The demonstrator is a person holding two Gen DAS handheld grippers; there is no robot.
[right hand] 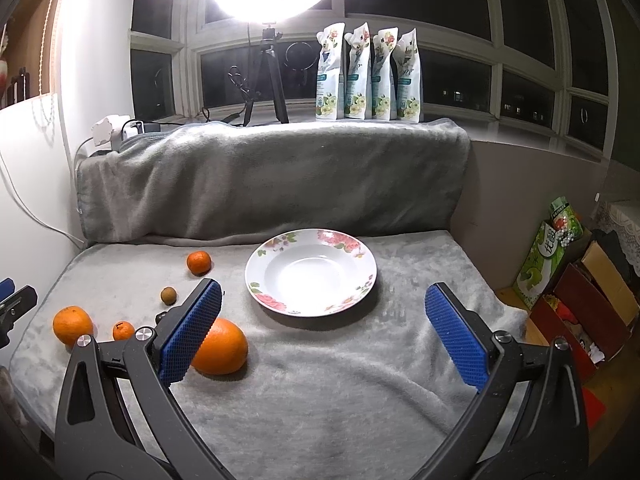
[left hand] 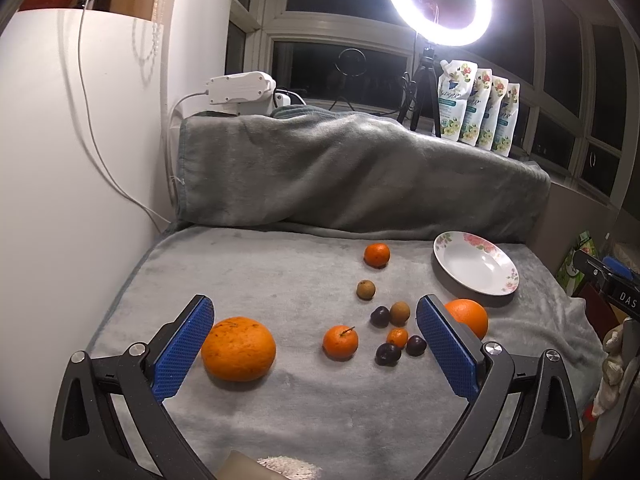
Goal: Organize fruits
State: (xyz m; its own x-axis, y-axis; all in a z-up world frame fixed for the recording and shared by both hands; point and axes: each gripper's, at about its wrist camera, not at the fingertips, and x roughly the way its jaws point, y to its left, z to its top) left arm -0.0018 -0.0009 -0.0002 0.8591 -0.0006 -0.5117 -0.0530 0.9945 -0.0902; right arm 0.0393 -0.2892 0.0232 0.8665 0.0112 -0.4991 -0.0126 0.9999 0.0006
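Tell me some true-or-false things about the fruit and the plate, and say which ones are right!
1. The white flowered plate has nothing in it. True.
2. Both grippers are shut on fruit. False: the left gripper and right gripper are open, holding nothing.
3. The small dark purple plums lie on the grey fleece blanket. True.
4. The biggest speckled orange sits on the plate. False: it lies on the blanket, near the left gripper.

Both wrist views face the plate [right hand: 311,272] from low, nearby.
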